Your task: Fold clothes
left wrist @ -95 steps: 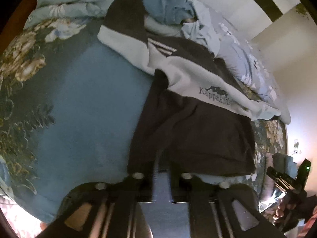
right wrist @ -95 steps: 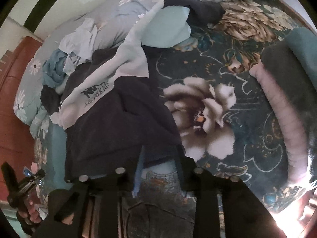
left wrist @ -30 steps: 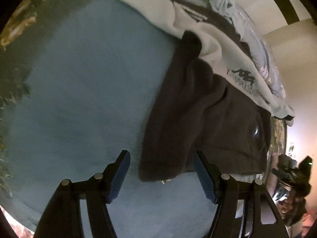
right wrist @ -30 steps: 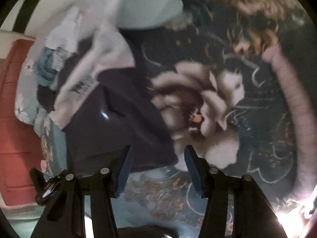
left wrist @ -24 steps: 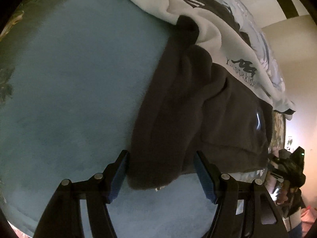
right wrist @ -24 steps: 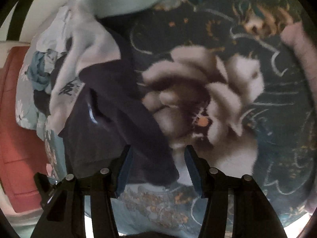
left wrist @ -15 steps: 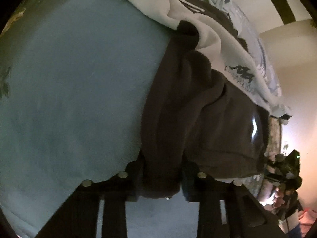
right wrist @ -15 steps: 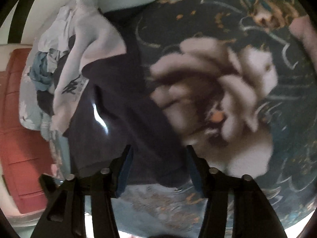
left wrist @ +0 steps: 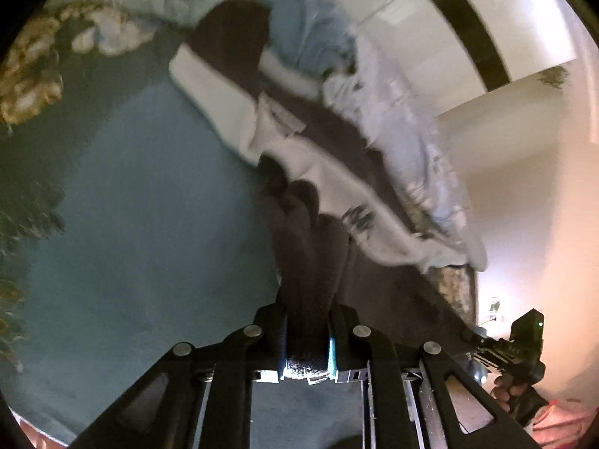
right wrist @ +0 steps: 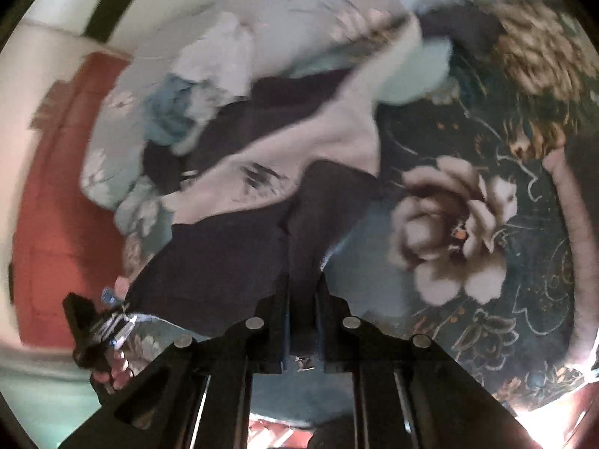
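Both grippers, left gripper and right gripper, are closing on the dark sweatshirt hem, fabric pinched between the jaws, above the bed; only the right view is showing the floral blanket; the chest print is blurring, unreadable.

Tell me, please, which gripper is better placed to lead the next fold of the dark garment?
Neither clearly: the left gripper and right gripper are each closing their jaws on a hem corner of the dark garment, with fabric between them. I would lean left, since plain blue bedding lies open beside it.
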`<state>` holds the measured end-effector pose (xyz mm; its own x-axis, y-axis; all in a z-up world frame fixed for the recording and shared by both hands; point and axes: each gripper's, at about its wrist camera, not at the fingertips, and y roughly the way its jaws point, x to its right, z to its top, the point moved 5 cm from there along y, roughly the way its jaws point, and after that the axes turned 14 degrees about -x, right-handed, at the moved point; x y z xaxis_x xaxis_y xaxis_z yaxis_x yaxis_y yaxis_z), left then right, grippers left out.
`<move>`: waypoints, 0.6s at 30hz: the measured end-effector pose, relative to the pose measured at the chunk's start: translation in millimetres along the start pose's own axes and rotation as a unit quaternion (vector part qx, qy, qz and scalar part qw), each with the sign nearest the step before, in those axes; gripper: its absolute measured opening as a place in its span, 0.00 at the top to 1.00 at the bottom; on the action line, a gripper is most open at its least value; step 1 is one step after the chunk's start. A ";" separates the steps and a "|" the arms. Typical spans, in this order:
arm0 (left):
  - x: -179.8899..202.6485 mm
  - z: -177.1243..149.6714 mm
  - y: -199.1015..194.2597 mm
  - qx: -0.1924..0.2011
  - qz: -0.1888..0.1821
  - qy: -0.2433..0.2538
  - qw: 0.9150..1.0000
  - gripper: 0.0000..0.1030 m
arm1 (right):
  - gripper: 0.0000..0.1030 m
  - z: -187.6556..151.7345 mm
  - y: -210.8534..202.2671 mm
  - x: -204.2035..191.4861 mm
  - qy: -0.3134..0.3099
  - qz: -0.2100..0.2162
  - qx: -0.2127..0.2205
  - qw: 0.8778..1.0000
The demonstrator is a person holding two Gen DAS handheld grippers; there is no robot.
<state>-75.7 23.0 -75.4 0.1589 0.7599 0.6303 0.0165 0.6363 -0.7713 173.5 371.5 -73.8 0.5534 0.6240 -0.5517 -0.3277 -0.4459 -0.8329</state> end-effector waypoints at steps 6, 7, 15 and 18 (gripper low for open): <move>-56.6 -56.9 -9.0 -0.032 0.040 -0.025 0.998 0.84 | 0.90 -46.0 44.3 -5.5 -0.021 -0.055 -0.092 0.994; -70.6 -67.4 -2.5 -0.046 0.045 -0.039 0.997 0.85 | 0.90 -52.2 54.6 -1.5 -0.017 -0.062 -0.109 0.992; -106.4 -108.7 38.6 -0.088 0.069 -0.073 0.991 0.85 | 0.90 -75.1 87.2 25.0 0.001 -0.104 -0.175 0.979; -105.7 -102.8 56.5 -0.098 0.092 -0.076 0.988 0.85 | 0.90 -73.0 94.4 35.0 0.017 -0.106 -0.183 0.977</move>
<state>10.0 -35.0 -194.7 0.0273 0.8809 0.4725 0.1940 0.4590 -0.8670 217.8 304.4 -168.7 0.6057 0.7092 -0.3608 0.0896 -0.5114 -0.8547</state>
